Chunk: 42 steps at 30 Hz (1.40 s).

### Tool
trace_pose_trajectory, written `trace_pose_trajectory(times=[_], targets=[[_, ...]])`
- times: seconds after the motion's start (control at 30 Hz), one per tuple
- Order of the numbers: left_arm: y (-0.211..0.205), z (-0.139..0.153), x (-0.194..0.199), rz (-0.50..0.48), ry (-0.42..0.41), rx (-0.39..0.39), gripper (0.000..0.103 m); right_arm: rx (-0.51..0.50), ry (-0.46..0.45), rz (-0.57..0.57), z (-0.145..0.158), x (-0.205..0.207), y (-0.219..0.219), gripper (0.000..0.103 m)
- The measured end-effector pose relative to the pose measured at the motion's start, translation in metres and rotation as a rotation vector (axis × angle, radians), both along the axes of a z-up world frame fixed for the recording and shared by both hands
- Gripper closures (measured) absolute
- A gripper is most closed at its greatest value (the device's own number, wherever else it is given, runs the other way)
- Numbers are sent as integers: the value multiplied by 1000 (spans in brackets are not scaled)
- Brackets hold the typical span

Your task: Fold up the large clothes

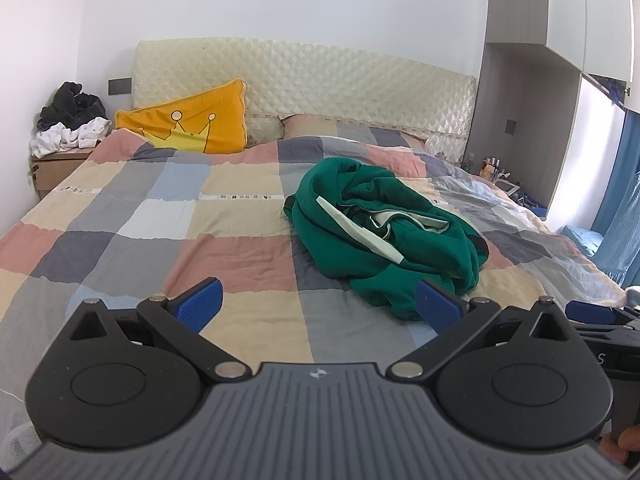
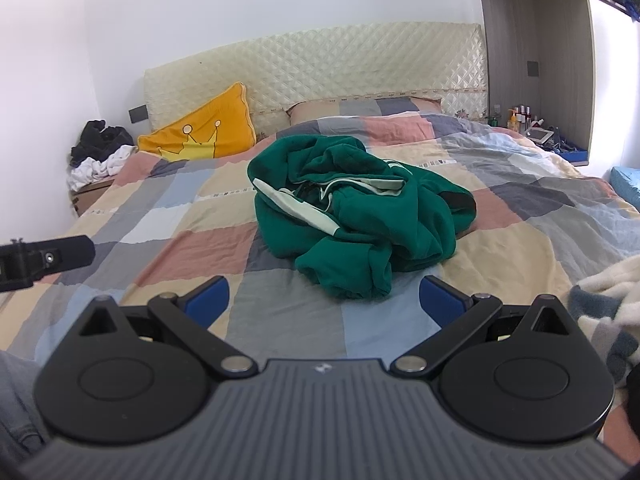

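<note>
Both my jaws spread wide, empty | crumpled green fleece garment with pale stripes [image 2: 356,216] heaped mid-bed on checked patchwork quilt [image 2: 192,248]

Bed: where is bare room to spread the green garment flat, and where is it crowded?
Bare quilt lies left of the crumpled green garment, up to the yellow pillow, and in front of it, before both open grippers. Crowded: the nightstand under piled clothes, and the fluffy blanket at the near right edge.

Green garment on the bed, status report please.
Left gripper open, right gripper open, both empty. Green garment crumpled on checked quilt, unfolded. Nothing between grippers and it.
</note>
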State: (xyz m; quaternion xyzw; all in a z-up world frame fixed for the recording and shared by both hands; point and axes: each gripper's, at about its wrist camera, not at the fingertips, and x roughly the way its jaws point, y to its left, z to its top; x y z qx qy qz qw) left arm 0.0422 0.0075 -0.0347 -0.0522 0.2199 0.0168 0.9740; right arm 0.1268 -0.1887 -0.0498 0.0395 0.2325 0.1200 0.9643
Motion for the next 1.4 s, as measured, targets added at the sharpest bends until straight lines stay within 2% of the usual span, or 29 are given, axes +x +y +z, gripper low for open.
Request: trace_pose_trajectory(times=[0.33,0.67,0.87,0.93,1.0,1.2,1.3,1.4], targets=[[8,-6,26,-28,-11,-10,0,4,-1,1,-4,16,7,0],[7,-12,84,-36,-45,90,0,-26,-3,-13,-24,68,9,0],[6,-29,124,-77,-10,79,0,25,23,0,-33,103,7,0],[6,-38,139,-72,-20,97,0,15,-2,10,-32,112,11,0],[9,-48,159,-60,14,105,0,-13,-38,5,-31,122,16,0],[26,-65,203,-44,53,43,0,-6,-76,42,-32,153,19,0],[25,-71,224,-22,69,80,0,-37,-91,47,-32,169,23,0],[20,-78,242,-31,71,120,0,-20,-78,76,-36,189,25,0]])
